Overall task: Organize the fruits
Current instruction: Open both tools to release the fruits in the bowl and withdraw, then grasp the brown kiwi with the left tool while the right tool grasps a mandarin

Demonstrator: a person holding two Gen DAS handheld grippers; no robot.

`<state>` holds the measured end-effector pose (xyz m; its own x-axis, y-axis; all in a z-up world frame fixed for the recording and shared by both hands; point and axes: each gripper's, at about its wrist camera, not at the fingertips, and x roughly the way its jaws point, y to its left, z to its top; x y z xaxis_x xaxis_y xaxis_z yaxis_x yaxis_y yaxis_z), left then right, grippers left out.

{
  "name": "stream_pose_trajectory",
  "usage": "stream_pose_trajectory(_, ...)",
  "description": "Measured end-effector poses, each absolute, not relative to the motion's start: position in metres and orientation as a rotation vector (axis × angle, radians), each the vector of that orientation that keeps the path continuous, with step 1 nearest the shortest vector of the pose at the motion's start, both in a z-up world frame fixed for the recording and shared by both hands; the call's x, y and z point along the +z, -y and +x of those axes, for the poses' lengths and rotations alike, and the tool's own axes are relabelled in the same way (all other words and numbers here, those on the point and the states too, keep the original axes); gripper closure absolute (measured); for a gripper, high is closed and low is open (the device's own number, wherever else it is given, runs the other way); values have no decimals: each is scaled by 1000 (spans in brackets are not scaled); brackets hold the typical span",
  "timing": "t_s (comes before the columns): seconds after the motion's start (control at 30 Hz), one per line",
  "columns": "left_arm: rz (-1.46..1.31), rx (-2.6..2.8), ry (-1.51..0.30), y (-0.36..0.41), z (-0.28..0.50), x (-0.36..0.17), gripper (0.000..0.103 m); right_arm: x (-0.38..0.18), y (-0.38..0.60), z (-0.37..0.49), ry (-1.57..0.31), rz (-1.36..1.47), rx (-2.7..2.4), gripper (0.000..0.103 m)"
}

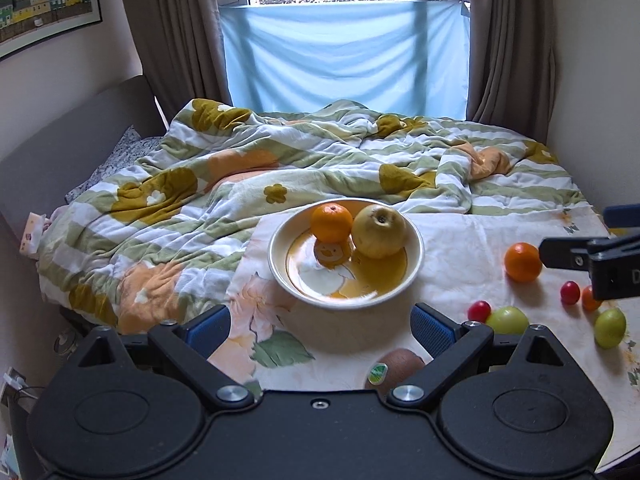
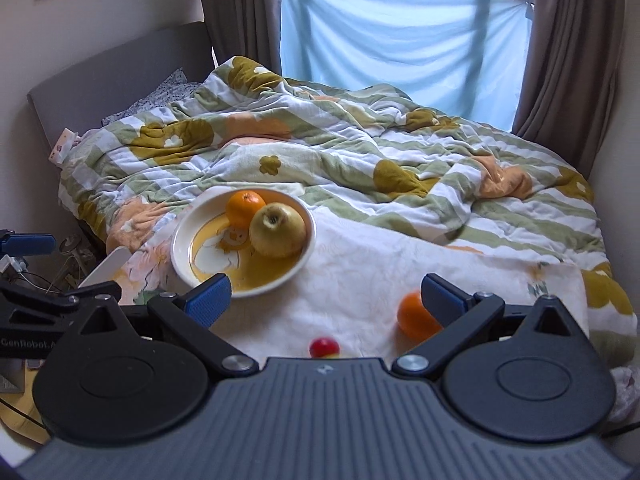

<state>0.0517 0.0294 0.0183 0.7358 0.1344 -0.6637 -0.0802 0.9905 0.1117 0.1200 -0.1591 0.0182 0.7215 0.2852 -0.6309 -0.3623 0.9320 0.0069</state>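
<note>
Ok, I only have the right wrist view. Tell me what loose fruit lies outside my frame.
Observer: A brown kiwi with a sticker lies on the cloth, close in front of the open left claw.
Operator: Give me the green ones.
Observer: There are two on the cloth. The near green fruit is right of the kiwi and the far green fruit lies apart, further right.
Operator: Count the small red ones.
Observer: Two. The first cherry tomato sits beside the near green fruit and the second cherry tomato is further right. Your view shows only one.
</note>
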Motion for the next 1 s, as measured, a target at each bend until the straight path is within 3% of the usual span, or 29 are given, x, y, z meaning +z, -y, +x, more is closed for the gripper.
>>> stream_pose_trajectory(0.37, 73, 113, -787, 4, 31, -25, 4, -30, 210, 69, -716, -133, 305, 0)
stream_pose_trajectory(0.87, 53, 71, -859, 4, 80, -100, 7, -120, 220, 70, -819, -79, 182, 0)
stream_pose_trajectory(1.0, 46, 57, -862, 2, 88, -105, 11, -130, 217, 74, -829, -55, 169, 7)
